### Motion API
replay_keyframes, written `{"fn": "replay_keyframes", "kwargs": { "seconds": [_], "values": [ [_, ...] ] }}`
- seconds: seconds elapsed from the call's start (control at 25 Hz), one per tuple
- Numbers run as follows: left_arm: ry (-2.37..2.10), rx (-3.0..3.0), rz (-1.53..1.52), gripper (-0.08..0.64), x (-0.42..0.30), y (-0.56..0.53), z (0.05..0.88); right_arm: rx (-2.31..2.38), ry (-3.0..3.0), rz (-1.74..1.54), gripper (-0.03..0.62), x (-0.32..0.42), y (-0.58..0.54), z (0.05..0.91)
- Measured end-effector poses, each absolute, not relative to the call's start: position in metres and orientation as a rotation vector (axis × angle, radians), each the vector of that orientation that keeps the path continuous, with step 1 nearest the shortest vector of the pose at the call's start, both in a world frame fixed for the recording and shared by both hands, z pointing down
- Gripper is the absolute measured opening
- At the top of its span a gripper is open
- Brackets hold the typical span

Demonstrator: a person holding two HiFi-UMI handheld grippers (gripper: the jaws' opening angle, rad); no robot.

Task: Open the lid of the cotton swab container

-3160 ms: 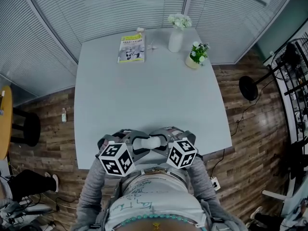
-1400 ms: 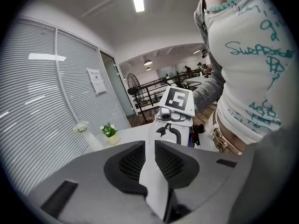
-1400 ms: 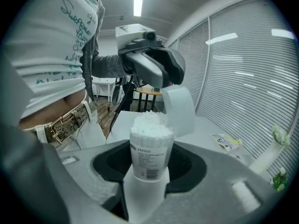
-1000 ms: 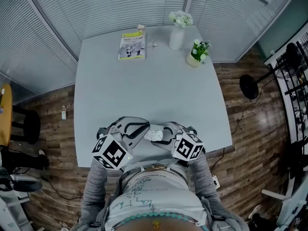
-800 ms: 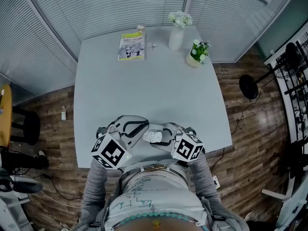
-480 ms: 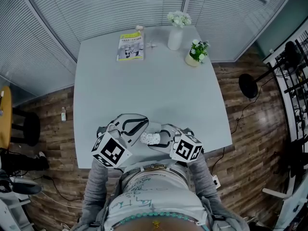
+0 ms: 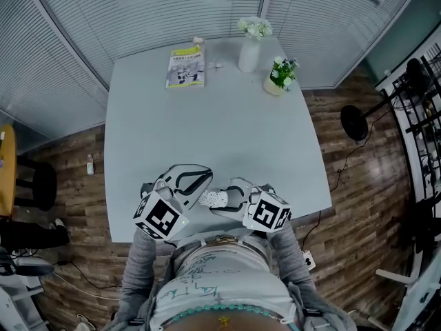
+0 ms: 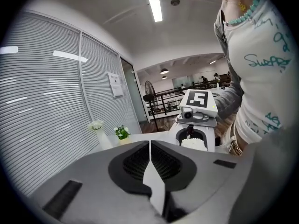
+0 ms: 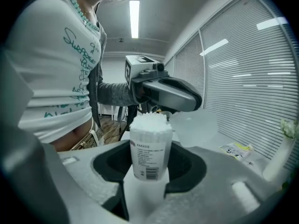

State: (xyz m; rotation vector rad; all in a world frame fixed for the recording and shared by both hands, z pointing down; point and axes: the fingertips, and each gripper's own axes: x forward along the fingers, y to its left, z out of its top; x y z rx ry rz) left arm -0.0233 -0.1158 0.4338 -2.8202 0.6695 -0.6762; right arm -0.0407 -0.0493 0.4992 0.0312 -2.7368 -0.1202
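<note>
The right gripper point(image 7: 229, 199) has its jaws closed around the cotton swab container point(image 9: 149, 148), which stands upright between them with the white swab heads bare at the top. The left gripper point(image 8: 149, 147) has its jaws shut together, and in the right gripper view the translucent lid point(image 9: 195, 124) hangs at their tips, off the container and just beside its upper right, apparently pinched by its rim.

In the head view the container point(image 7: 215, 198) sits between the two grippers over the near edge of the desk point(image 7: 207, 126), close to the person's body. The two grippers point inward at each other, with little room between them.

Beyond the grippers the whole middle of the desk lies bare. The other things keep to the far edge, well away from the grippers: a booklet point(image 7: 185, 67) toward the far left, a white vase of flowers point(image 7: 249, 50) near the far right corner, and a small potted plant point(image 7: 279, 76) just beside the right edge. Wooden floor point(image 7: 344, 185) shows on both sides of the desk
</note>
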Motion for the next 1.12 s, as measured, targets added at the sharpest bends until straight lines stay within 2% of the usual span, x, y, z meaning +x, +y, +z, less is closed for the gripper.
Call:
{"fn": "replay_keyframes", "kwargs": {
  "seconds": [0.28,0.52,0.56,0.64,0.68,1.12],
  "values": [
    [0.565,-2.915,-0.276,0.011,-0.017,-0.102,0.392,0.078,-2.756,-0.108,0.198,-0.034,-0.060,0.495],
    [0.664,-3.105,-0.052,0.018,-0.043,-0.099,0.377,0.107,-2.771,-0.090,0.198,-0.026,-0.063,0.492],
    [0.636,-3.120,-0.066,0.041,-0.045,-0.097,0.380,0.112,-2.790,-0.084,0.198,-0.024,-0.064,0.489],
    [0.570,-3.140,-0.147,0.166,-0.045,-0.091,0.391,0.116,-2.833,-0.066,0.198,-0.024,-0.065,0.480],
    [0.542,-3.148,-0.190,0.183,-0.045,-0.088,0.398,0.120,-2.846,-0.060,0.198,-0.024,-0.066,0.475],
    [0.323,-3.155,-0.381,0.219,-0.021,-0.065,0.447,0.070,-2.876,-0.053,0.198,-0.025,-0.062,0.464]
  ]
}}
